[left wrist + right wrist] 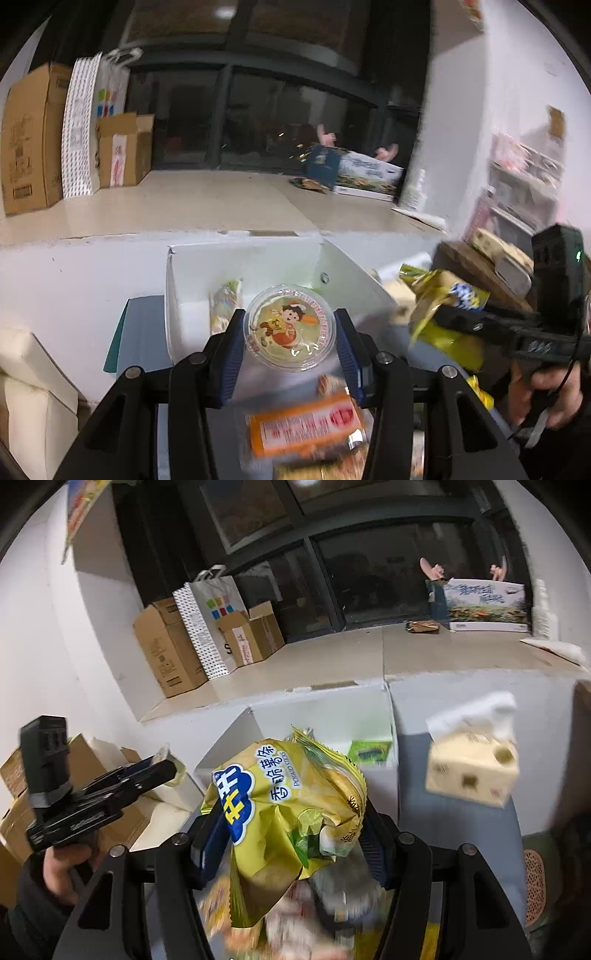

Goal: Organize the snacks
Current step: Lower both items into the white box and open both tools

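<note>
Mid-sort right now, both claws loaded. My left gripper (290, 341) has its blue-padded fingers closed on a round clear-plastic snack cup with a cartoon kid on the foil lid (289, 329), dead centre low in the left wrist view, held up in front of the open white cardboard box (258, 258). Just under it, at the bottom of the frame, there's a blurry orange-and-white labelled snack packet (306, 424) sitting in the pile.

My right gripper (291, 834) is clamped on a crinkly yellow foil bag of potato sticks (284, 812), centre of the right wrist view, lifted above the blurry heap of wrappers.

Next move, I reckon: cup goes forward and down into the white box, next to the pale wrapped snack bar (225, 304) already standing in its left part. The bag probably goes to the white compartment behind it, where a small green packet (370, 752) sits. It's floppy, so I'd lower it before letting go.

Further out: a cream tissue box (472, 771) on the right on a grey-blue table top (443, 812), then a pale tiled ledge (177, 206), brown cardboard boxes (31, 140) upper left, and dark windows (258, 122) across the top.
</note>
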Action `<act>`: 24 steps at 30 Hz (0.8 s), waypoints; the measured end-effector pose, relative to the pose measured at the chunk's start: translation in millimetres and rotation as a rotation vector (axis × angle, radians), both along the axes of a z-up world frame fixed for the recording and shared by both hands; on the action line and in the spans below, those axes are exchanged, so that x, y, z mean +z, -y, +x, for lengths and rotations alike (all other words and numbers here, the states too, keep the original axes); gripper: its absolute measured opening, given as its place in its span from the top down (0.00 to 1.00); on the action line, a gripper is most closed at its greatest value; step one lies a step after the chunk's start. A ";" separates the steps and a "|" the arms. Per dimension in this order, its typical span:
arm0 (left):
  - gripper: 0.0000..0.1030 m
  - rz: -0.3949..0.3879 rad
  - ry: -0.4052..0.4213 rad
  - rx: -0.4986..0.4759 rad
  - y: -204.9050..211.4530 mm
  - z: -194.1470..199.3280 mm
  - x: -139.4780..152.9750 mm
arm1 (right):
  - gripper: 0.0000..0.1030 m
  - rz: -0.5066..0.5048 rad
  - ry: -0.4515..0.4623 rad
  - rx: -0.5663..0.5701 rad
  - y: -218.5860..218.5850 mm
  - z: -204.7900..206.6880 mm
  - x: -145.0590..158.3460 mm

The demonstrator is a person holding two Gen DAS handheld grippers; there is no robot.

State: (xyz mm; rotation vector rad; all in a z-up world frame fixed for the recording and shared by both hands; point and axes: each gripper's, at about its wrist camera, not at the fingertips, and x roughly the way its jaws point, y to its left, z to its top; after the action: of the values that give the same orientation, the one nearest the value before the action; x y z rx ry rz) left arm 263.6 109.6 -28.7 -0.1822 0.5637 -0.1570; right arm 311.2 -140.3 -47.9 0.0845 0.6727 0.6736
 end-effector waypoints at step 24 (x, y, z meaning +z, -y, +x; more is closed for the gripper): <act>0.00 0.012 -0.187 0.144 -27.2 88.7 -35.3 | 0.00 -0.026 -0.197 -0.141 -38.9 131.4 -24.3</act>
State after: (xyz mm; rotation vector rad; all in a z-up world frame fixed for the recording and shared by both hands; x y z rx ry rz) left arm 352.3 136.8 -64.0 -0.2266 0.7354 0.0033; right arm 442.6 -101.4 -72.2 0.1744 0.8563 0.5244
